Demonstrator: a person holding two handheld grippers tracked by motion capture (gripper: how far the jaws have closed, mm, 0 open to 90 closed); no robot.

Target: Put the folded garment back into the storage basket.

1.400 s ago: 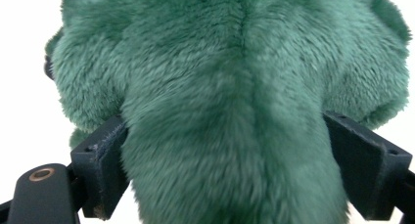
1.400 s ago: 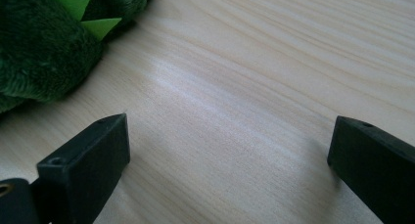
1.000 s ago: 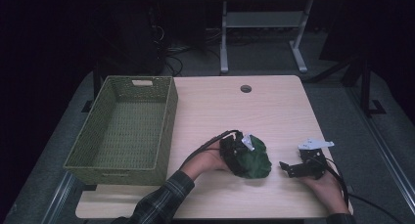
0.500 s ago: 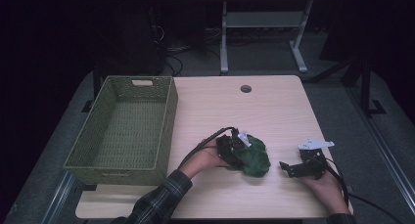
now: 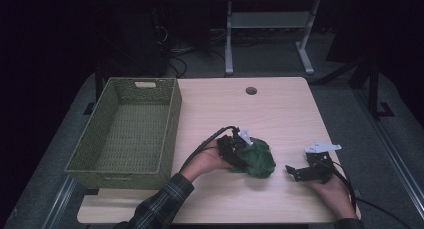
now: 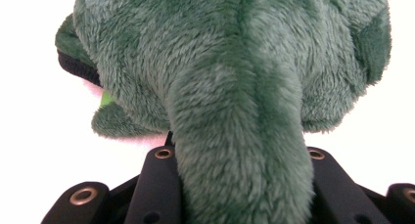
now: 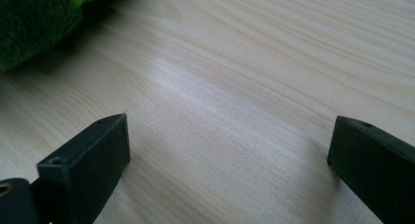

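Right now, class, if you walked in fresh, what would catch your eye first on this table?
Most likely the dark green plush toy near the table's front middle, a long part of it pinched in the left gripper, whose jaws have just been closing. Next, the woven green basket along the left edge. At the right, the right gripper rests with its jaws apart.

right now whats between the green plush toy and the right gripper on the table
Nothing: bare light wooden table separates the green plush toy from the right gripper, seen in the high view and right gripper view.

A lab – bare test table [image 5: 280, 114], floor cables [image 5: 185, 64].
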